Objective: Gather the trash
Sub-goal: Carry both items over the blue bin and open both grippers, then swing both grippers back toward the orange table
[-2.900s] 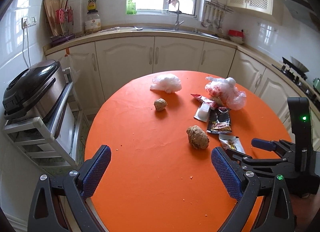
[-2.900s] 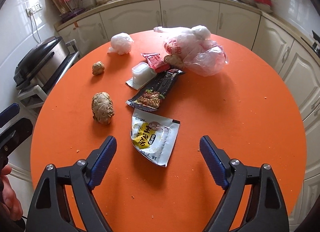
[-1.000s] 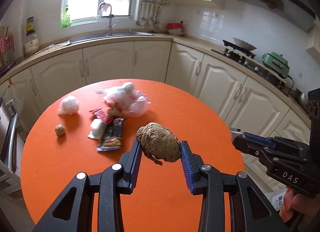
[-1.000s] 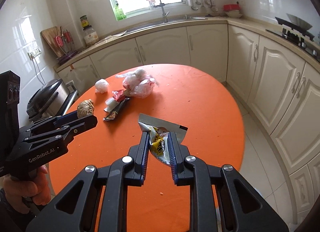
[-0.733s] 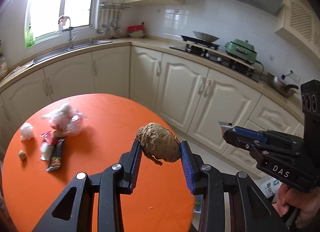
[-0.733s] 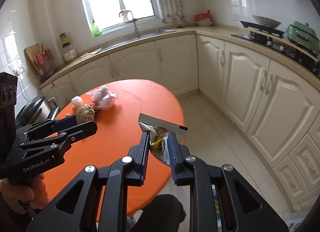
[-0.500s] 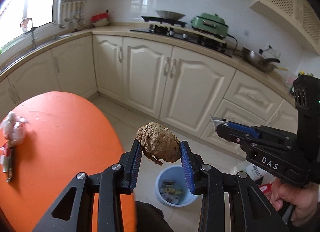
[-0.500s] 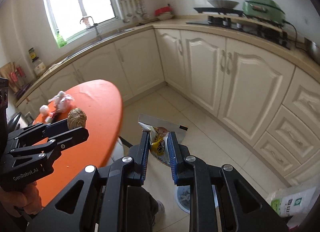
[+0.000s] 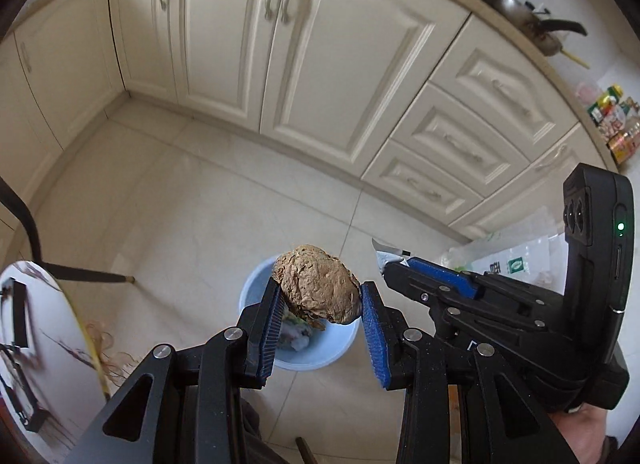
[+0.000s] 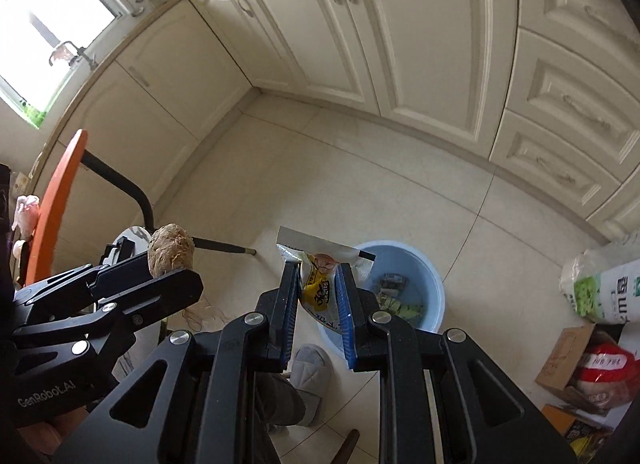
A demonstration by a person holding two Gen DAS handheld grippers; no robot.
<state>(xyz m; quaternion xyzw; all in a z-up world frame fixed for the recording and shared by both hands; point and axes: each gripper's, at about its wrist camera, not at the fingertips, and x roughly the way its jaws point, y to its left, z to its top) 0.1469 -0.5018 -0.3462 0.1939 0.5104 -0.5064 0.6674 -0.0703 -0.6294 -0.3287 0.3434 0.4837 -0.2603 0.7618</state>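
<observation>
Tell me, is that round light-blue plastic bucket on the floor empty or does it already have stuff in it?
Partly filled. The round light-blue plastic bucket already holds crumpled wrappers on its bottom, seen in both wrist views.

Open floor rings the blue bin [image 10: 434, 288], though a grey slipper [image 10: 310, 364] seemingly crowds its near side.
</observation>
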